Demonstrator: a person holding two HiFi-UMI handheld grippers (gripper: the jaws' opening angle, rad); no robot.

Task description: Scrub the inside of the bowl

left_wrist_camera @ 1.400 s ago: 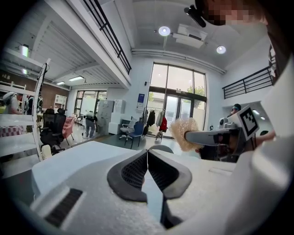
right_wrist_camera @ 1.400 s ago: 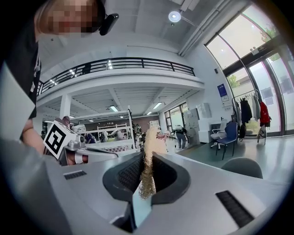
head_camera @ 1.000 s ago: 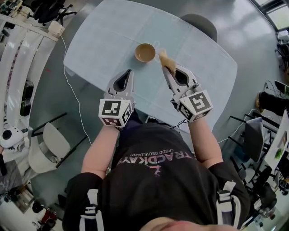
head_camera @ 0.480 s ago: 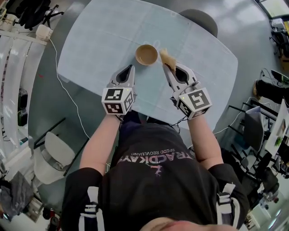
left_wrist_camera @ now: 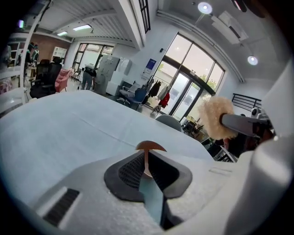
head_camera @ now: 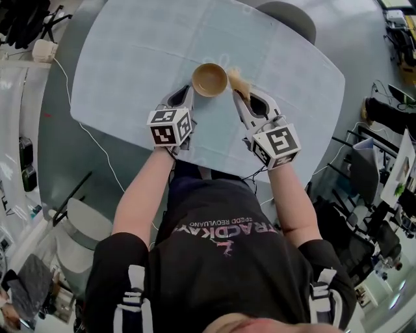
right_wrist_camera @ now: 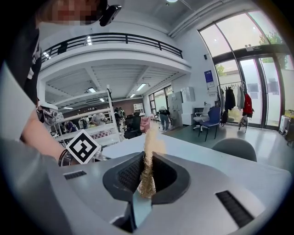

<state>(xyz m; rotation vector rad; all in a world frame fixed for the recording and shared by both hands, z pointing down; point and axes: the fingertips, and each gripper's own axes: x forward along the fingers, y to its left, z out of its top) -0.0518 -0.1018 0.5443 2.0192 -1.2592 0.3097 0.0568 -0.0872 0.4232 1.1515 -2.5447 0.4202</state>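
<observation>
A brown bowl [head_camera: 210, 79] stands upright on the pale blue table [head_camera: 130, 65]. My left gripper [head_camera: 186, 92] sits just short of the bowl's near-left rim with its jaws shut and nothing in them. In the left gripper view the bowl [left_wrist_camera: 149, 146] shows just past the left gripper [left_wrist_camera: 146, 157] tips. My right gripper [head_camera: 242, 96] is shut on a tan fibrous scrubber [head_camera: 236, 81], which sticks out beside the bowl's right rim, outside it. In the right gripper view the scrubber [right_wrist_camera: 149, 140] rises from between the right gripper [right_wrist_camera: 147, 156] jaws.
A grey chair [head_camera: 286, 16] stands at the table's far side. A white chair [head_camera: 81, 227] is on the floor at my left. A cable [head_camera: 84, 130] runs along the table's left edge. Desks and clutter line both sides of the room.
Both grippers have moved forward to the bowl. The left gripper's tips are now close to its near-left rim, and the scrubber is beside its right rim.
</observation>
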